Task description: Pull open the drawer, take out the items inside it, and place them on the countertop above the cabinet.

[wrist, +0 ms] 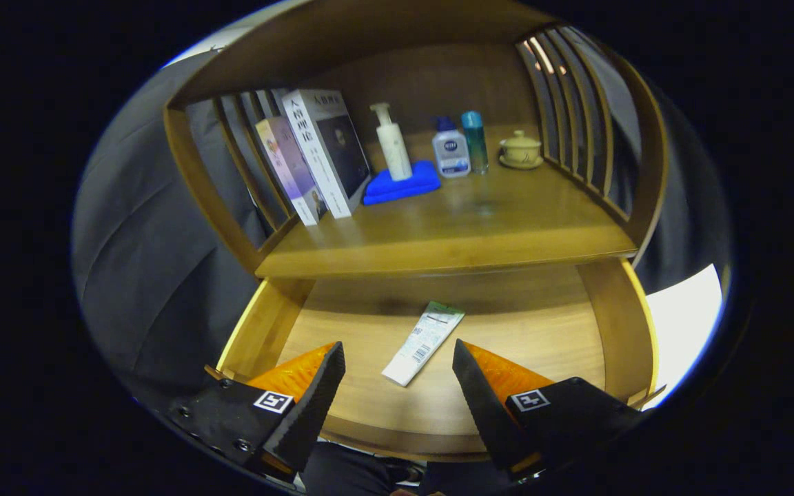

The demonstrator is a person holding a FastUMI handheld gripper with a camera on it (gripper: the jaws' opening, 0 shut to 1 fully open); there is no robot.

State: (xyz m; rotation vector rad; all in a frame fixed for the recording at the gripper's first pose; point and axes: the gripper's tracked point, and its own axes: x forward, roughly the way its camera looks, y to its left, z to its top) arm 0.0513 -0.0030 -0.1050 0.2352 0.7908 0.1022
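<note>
The wooden drawer (576, 344) stands pulled out under the countertop (466, 227). On its floor lies a white tube (423, 342) with a green end, slanted, its near end reaching down between my two fingers. My gripper (399, 358) hovers over the drawer's front part, open, with nothing held. The black fingertips (328, 372) with orange sides flank the tube's near end without touching it.
On the countertop stand two leaning books (321, 155), a white pump bottle (393, 141) on a blue cloth (400, 184), a small white bottle (451, 148), a teal bottle (474, 140) and a lidded cup (521, 148). Slatted side rails (576, 103) and a top board enclose it.
</note>
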